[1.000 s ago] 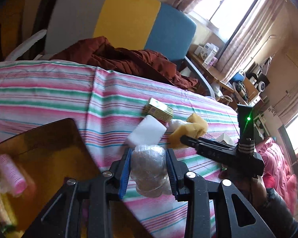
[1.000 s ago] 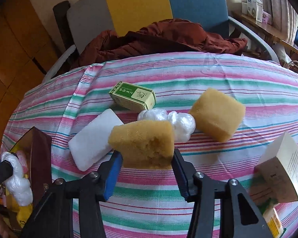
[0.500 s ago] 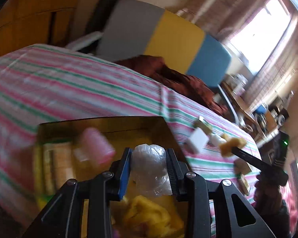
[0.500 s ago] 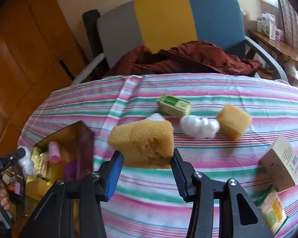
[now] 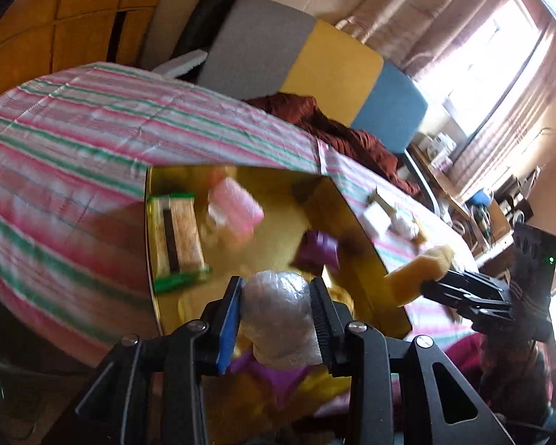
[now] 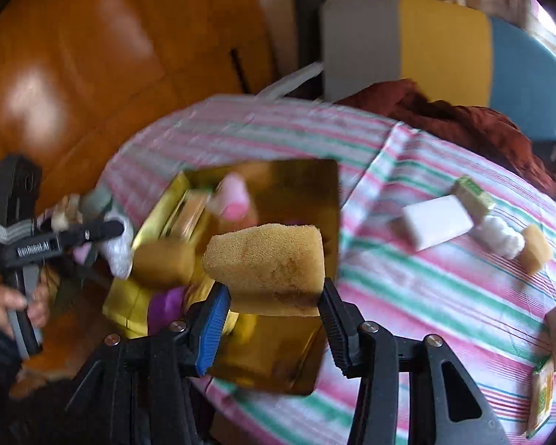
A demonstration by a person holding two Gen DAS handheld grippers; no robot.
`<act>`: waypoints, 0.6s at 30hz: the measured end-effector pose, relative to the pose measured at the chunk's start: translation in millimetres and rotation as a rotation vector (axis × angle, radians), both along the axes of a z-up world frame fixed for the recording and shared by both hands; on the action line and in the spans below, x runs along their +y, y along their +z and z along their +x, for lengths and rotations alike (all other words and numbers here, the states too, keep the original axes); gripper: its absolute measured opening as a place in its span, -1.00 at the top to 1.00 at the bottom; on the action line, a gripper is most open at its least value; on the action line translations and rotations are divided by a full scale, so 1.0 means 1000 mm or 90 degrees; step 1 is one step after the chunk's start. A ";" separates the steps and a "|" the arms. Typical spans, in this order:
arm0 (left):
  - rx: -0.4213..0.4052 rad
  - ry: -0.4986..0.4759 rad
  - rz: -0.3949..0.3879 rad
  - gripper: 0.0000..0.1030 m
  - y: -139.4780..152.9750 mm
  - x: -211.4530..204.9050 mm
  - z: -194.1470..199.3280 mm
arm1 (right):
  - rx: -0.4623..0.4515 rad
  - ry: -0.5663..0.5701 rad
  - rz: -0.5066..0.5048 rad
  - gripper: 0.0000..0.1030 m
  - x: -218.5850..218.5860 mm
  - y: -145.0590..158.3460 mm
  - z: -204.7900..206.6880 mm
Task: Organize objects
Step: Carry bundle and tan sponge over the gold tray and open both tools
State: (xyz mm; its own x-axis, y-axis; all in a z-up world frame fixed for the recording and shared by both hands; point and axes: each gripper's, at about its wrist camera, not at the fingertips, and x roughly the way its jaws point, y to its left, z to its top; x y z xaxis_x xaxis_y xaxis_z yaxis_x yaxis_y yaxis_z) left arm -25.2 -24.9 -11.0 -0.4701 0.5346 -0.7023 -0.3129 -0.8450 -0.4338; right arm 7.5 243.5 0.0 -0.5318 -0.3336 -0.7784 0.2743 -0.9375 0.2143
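Observation:
An open gold box (image 5: 278, 185) lies at the near left edge of the striped table. My left gripper (image 5: 276, 285) hovers over its near end with a crumpled clear plastic wad (image 5: 278, 315) between its pads; its jaws are opening, and the pads still touch the wad. My right gripper (image 6: 274, 287) is shut on a yellow sponge (image 6: 267, 259), held above the box (image 6: 296, 185). In the right wrist view the left gripper (image 6: 115, 228) and its wad (image 6: 120, 256) sit at the box's left side. The left wrist view shows the right gripper (image 5: 430, 285) with the sponge (image 5: 415, 274).
The box holds a pink roll (image 5: 237, 207), a green-edged packet (image 5: 178, 237) and a purple item (image 5: 318, 252). On the cloth lie a white block (image 6: 437, 222), a green carton (image 6: 474, 193), a white wad (image 6: 500, 237) and a second sponge (image 6: 535, 252). A chair (image 6: 444, 48) with red cloth stands behind.
Both grippers have swung left from the middle of the table to the gold box, each carrying its item. The right gripper has also rolled.

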 end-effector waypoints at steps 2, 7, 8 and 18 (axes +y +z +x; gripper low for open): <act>-0.014 -0.011 0.002 0.14 -0.006 -0.002 0.006 | -0.030 0.030 0.021 -0.02 -0.015 -0.011 0.004; -0.035 0.014 0.003 -0.16 -0.017 -0.016 0.015 | -0.079 0.049 0.065 -0.10 -0.032 -0.035 0.009; -0.038 0.023 0.007 -0.18 -0.017 -0.019 0.014 | -0.086 0.050 0.063 -0.12 -0.032 -0.037 0.010; 0.031 0.045 -0.013 -0.46 0.006 0.007 0.001 | -0.075 0.000 0.049 -0.57 -0.008 -0.035 0.012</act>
State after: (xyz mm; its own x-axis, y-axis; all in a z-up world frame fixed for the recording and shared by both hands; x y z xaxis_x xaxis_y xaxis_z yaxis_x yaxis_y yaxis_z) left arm -24.6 -17.9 -4.9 -0.5402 0.4851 -0.6877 -0.2731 -0.8740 -0.4020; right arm 19.1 235.6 -34.9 -0.4359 -0.2706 -0.8584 0.2514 -0.9524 0.1725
